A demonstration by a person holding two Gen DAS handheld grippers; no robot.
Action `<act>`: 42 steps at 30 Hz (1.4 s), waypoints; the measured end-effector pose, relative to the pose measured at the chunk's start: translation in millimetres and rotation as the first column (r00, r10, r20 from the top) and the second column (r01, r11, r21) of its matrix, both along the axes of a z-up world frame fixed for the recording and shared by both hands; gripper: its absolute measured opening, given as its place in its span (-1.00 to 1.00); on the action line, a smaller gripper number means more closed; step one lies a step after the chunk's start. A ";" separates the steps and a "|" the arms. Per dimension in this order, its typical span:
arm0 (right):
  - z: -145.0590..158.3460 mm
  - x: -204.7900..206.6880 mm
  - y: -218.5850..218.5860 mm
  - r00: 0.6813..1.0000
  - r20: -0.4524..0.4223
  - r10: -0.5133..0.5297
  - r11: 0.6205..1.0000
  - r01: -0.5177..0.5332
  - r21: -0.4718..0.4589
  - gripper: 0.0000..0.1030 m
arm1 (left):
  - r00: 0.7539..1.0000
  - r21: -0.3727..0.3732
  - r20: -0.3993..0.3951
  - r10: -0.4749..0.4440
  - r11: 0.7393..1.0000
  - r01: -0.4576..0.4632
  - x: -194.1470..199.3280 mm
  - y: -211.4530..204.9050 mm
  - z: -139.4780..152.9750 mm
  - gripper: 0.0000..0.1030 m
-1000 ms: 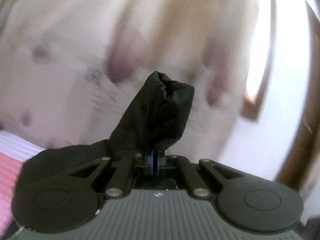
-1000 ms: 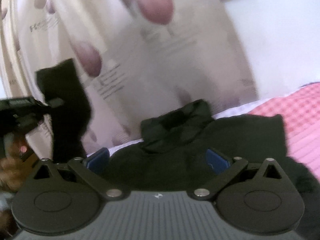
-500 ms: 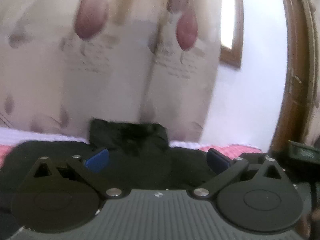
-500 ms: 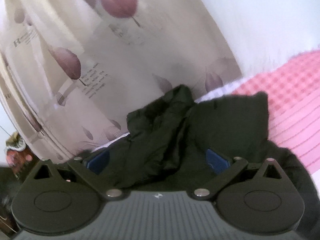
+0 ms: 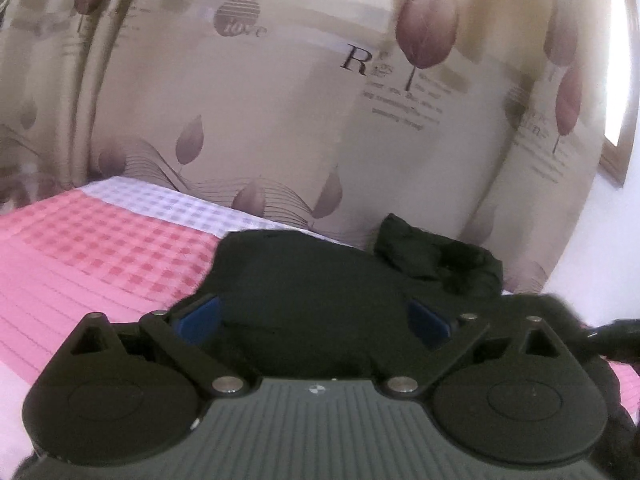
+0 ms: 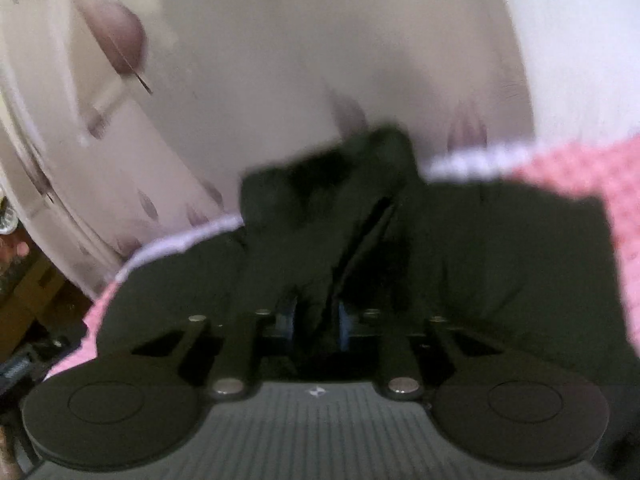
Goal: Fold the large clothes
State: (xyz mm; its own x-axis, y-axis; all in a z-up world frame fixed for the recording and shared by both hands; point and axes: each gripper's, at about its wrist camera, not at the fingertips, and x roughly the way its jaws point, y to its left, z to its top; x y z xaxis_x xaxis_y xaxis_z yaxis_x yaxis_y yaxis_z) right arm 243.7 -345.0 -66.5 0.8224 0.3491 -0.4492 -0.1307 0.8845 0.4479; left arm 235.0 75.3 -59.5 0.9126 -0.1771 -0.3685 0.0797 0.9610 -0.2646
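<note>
A large black garment point(image 5: 304, 280) lies on the pink checked bedspread point(image 5: 100, 248), with a bunched fold point(image 5: 440, 260) at its far end. My left gripper point(image 5: 312, 316) is open and empty, its blue pads point(image 5: 200, 314) wide apart just above the cloth. In the right wrist view the same black garment point(image 6: 500, 248) fills the middle. My right gripper point(image 6: 318, 316) has its blue pads point(image 6: 344, 320) close together with a ridge of black cloth point(image 6: 320, 240) between them.
A beige curtain point(image 5: 280, 100) with purple leaf prints hangs right behind the bed. A white wall point(image 5: 600, 232) and a wooden window frame point(image 5: 616, 160) are at the right. Dark furniture and clutter point(image 6: 24, 300) stand left of the bed in the right wrist view.
My left gripper let go of the black cloth and opened, then swung left over the garment. My right gripper went from wide open to closed on a fold of the garment.
</note>
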 end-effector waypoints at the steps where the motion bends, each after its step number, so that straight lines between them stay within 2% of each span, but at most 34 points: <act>1: 1.2 -7.7 -4.9 1.000 0.014 -0.017 1.000 0.017 -0.012 -0.67 | 1.000 0.006 0.008 0.005 1.000 -0.005 -1.9 2.2 1.5 0.92; 4: -13.5 -6.3 -13.2 0.999 -0.033 -0.033 0.997 0.031 -0.065 -0.68 | 1.000 0.017 0.013 -0.007 1.000 0.007 -1.3 1.0 2.8 0.94; 6: -27.1 -0.3 -15.8 0.997 -0.076 -0.025 0.999 0.021 -0.048 -0.68 | 1.000 0.010 0.010 -0.003 1.000 0.003 2.0 -0.1 5.6 0.94; 8: -34.7 2.2 -15.0 0.997 -0.074 -0.010 0.999 0.007 -0.033 -0.68 | 0.999 -0.011 0.044 -0.008 1.000 0.009 -1.0 -4.0 12.1 0.94; 11: -37.8 6.9 -14.4 0.997 -0.081 -0.014 0.999 0.012 -0.034 -0.67 | 0.996 0.001 0.080 -0.037 0.999 0.037 5.6 -16.8 22.0 0.88; 14: -40.6 8.9 -14.9 0.995 -0.095 -0.020 0.999 0.016 -0.042 -0.67 | 0.992 0.023 0.093 -0.086 0.996 0.084 23.0 -32.2 24.9 0.74; 17: -47.5 11.8 -16.9 0.993 -0.114 -0.030 0.999 0.026 -0.039 -0.68 | 0.994 0.038 0.021 -0.111 0.993 0.111 52.7 -43.9 14.5 0.36; 19: -52.5 14.1 -18.9 0.992 -0.118 -0.035 0.999 0.032 -0.032 -0.68 | 0.992 0.019 -0.071 -0.108 0.994 0.109 75.1 -43.4 0.7 0.29; 20: -54.1 14.1 -19.7 0.992 -0.119 -0.037 0.999 0.034 -0.029 -0.68 | 0.990 0.015 -0.105 -0.093 0.995 0.096 82.2 -41.6 -6.0 0.13; 21: -55.0 14.4 -19.9 0.992 -0.119 -0.038 0.999 0.035 -0.031 -0.68 | 0.987 0.015 -0.135 -0.083 0.996 0.086 87.7 -39.7 -12.7 0.10; 25: -53.0 13.8 -17.3 0.992 -0.120 -0.046 0.998 0.041 -0.050 -0.68 | 0.987 0.082 -0.157 -0.047 0.995 0.061 91.2 -39.9 -28.0 0.21; 27: -44.0 6.8 -14.9 0.991 -0.103 -0.081 0.994 0.072 -0.082 -0.52 | 0.986 0.098 -0.163 -0.032 0.994 0.049 92.0 -41.4 -28.8 0.30; 29: -27.9 -4.8 -10.9 0.989 -0.049 -0.139 0.980 0.131 -0.147 -0.49 | 0.985 0.110 -0.170 -0.018 0.993 0.037 92.1 -41.7 -30.9 0.34; 31: -5.5 -18.3 -5.4 0.984 0.048 -0.173 0.963 0.179 -0.203 -0.48 | 0.984 0.118 -0.176 -0.014 0.992 0.035 93.7 -42.0 -32.5 0.37; 34: 27.4 -21.5 12.3 0.983 0.149 -0.106 0.961 0.140 -0.239 -0.48 | 0.984 0.134 -0.180 -0.009 0.990 0.034 96.4 -42.6 -32.3 0.41; 37: 35.2 -1.5 38.0 0.988 0.153 -0.015 0.945 0.064 -0.321 -0.48 | 0.983 0.152 -0.185 0.005 0.988 0.023 97.5 -44.2 -33.1 0.47; 39: 25.2 19.8 49.7 0.994 0.107 0.017 0.928 0.025 -0.372 -0.48 | 0.983 0.162 -0.185 0.013 0.987 0.017 96.4 -45.9 -33.1 0.54; 42: -5.6 46.9 51.4 1.000 0.003 0.007 0.902 -0.005 -0.431 -0.49 | 0.981 0.180 -0.193 0.030 0.984 0.005 97.6 -46.9 -34.5 0.63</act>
